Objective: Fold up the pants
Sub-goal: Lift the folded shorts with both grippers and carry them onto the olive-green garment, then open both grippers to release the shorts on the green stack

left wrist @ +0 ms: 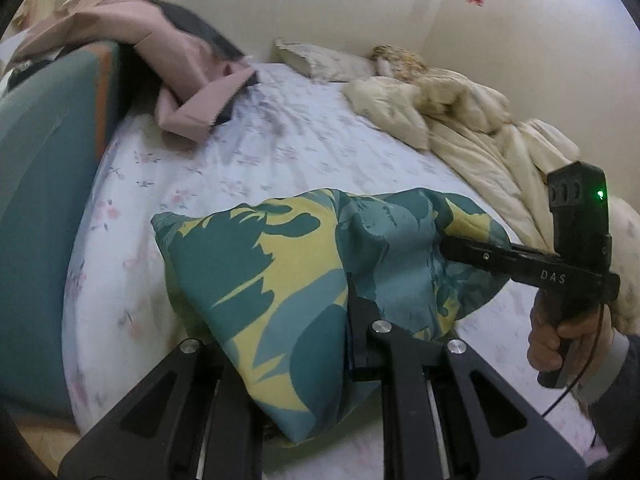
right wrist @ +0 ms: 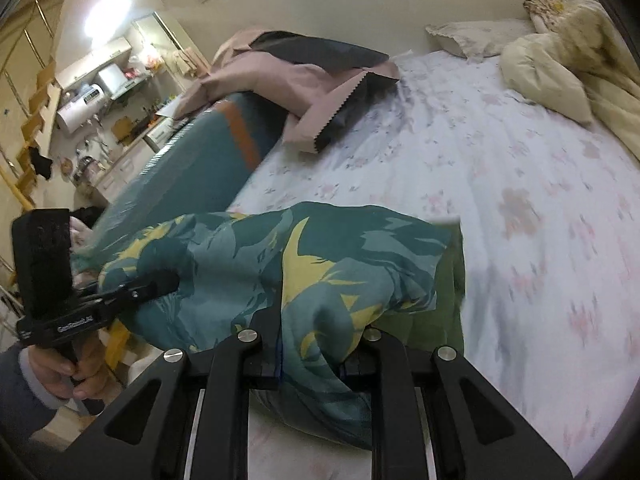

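Apparently bunched teal-and-yellow leaf-print pants, both hand-held grippers pinching.

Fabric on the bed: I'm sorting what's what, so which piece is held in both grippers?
The green-and-yellow leaf-print pants, clamped by the left gripper and right gripper. The pink garment and cream duvet lie untouched.

The left gripper and right gripper are built of matte black plastic, fastened with silver round-head screws. White "DAS" lettering and a green light are carried beside the right hand, where a thin black cable hangs and a dark grey sleeve is worn.
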